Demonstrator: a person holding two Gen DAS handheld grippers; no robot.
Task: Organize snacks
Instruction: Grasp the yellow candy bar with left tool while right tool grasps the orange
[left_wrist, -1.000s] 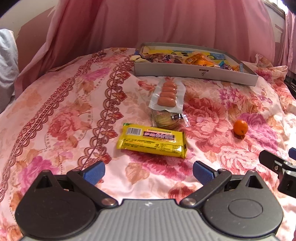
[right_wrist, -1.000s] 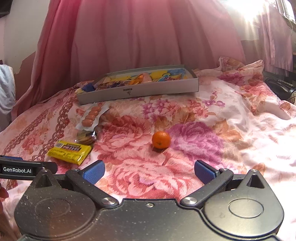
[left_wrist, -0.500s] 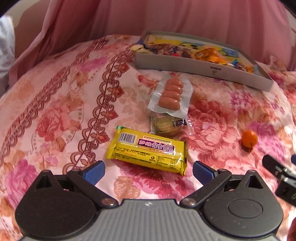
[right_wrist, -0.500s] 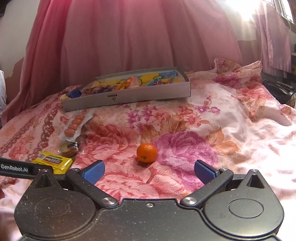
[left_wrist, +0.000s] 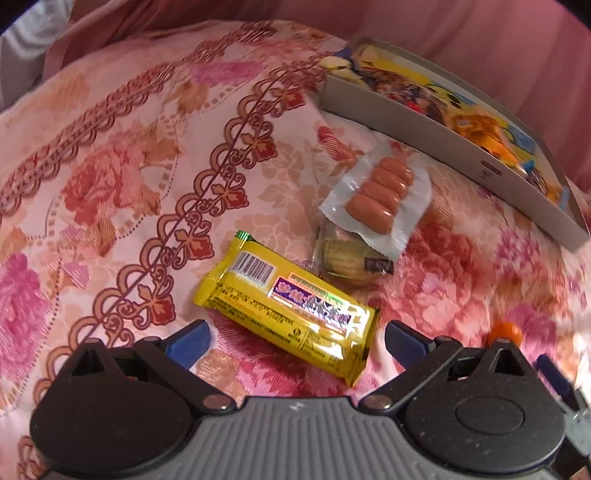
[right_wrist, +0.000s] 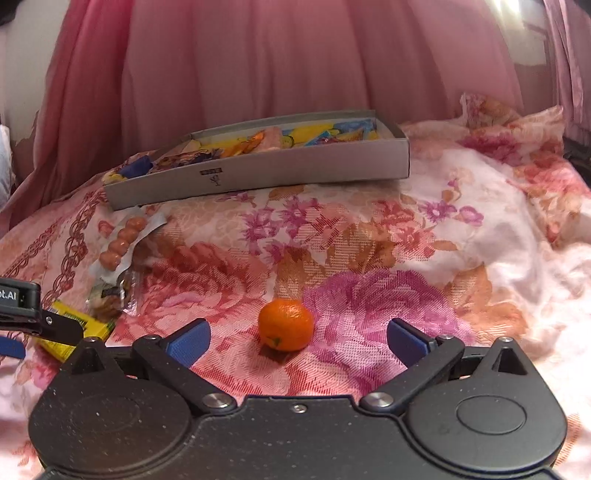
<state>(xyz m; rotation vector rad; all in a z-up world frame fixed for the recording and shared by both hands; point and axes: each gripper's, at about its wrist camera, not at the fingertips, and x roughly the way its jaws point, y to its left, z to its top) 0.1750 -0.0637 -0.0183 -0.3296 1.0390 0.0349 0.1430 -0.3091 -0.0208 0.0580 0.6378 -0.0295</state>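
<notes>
Orange tangerine (left_wrist: 505, 331) half-hidden behind open left claw (left_wrist: 295, 338); right claw (right_wrist: 297, 338) open.

Warm pinkish light fills the room, filtered thru the pink curtain (right_wrist: 258, 74). Strongest source sits upper right in the right wrist view: a blown-out white glare patch at the curtain top, w/ haze washing out that corner. The bedspread (right_wrist: 498, 206) on that side goes near white, detail lost in the folds. The orange (right_wrist: 285, 325) throws a small dark shadow just under it, toward the camera. Left wrist view is dimmer, more saturated, and soft w/ motion blur, esp. along the right edge, where the box (left_wrist: 424, 133) smears. The yellow wrapper (left_wrist: 284, 306) shows shiny glare streaks. Both views bend hard at the edges, corners vignetted black.
</notes>
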